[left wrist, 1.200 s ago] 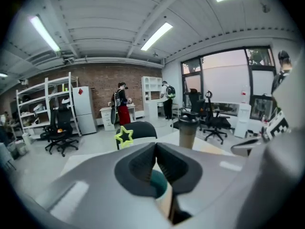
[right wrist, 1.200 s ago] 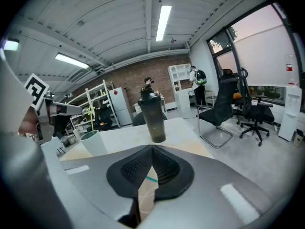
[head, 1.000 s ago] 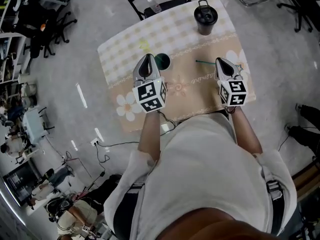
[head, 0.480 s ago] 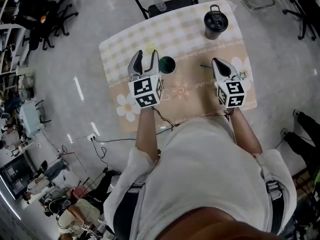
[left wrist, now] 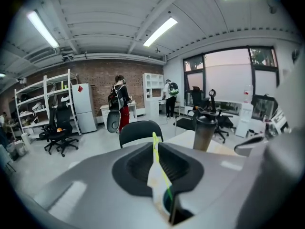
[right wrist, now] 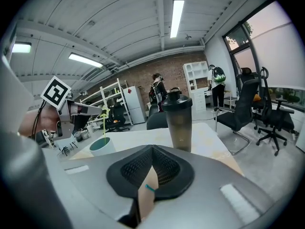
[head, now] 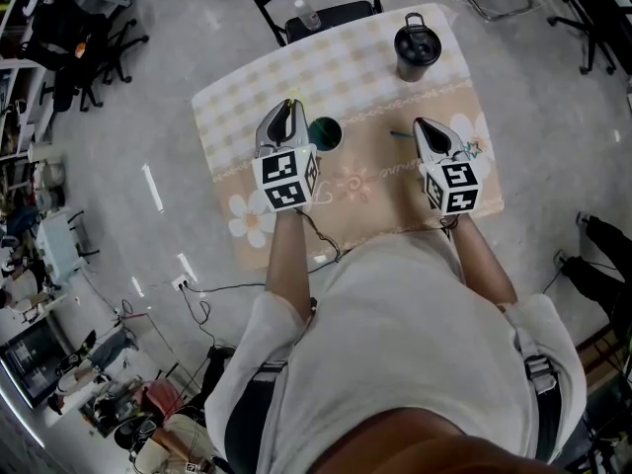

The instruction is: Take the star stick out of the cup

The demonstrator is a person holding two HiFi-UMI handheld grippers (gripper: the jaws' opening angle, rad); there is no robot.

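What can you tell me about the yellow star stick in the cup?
The star stick is a thin yellow-green rod, plastic by its look, with a small outlined star on top. It stands nearly upright, its lower end down in the cup, which is white outside and teal inside. The left gripper has it between its fingers, which have just been closing on it high up, near the star.

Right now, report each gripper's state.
Left gripper: jaws just closed onto the star stick.
Right gripper: closed, nothing held.
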